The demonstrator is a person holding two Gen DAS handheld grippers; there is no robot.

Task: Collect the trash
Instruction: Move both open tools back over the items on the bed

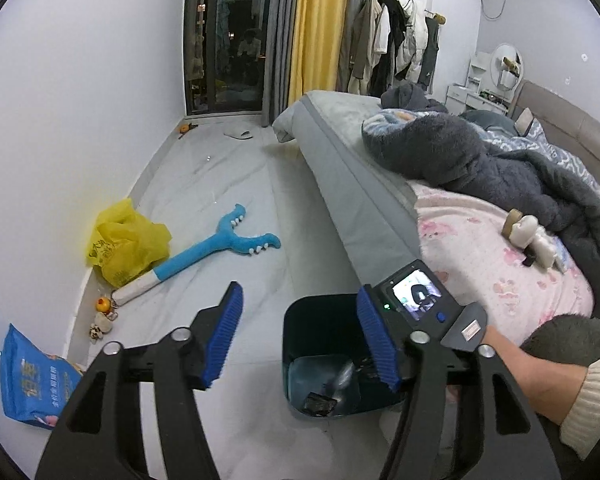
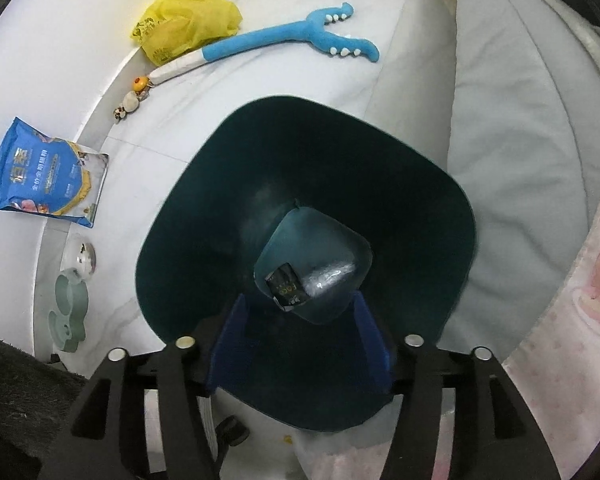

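**Claw-to-Trash Geometry: Right Claw in Bin Mouth, Remaining Litter on the Left Claw's Side**

The right claw (image 2: 300, 336) points straight down into the dark green trash bin (image 2: 452, 216). Its blue pads stand apart inside the bin mouth with nothing between them. Directly ahead of the pads, on the bin bottom, lie a black wrapper (image 2: 286, 286) and a crumpled clear film (image 2: 332, 276).

The left claw (image 1: 300, 340) is held beside the bin, jaws spread wide and empty. The bin rim (image 1: 300, 308) sits just ahead of its right pad.

Candidate trash lies on the floor along the wall, ahead and to the left of both claws:

- Yellow plastic bag (image 1: 126, 246), a crumpled heap with no clear long axis, touching the handle end of a blue plush toy (image 1: 220, 246).
- Blue snack pouch (image 1: 32, 380), lying flat, closest to the left claw's left pad.

Judgement: the left claw is the nearer one for either item. The pouch calls for the shorter reach, leftward and down. The right claw must first rise clear of the bin.
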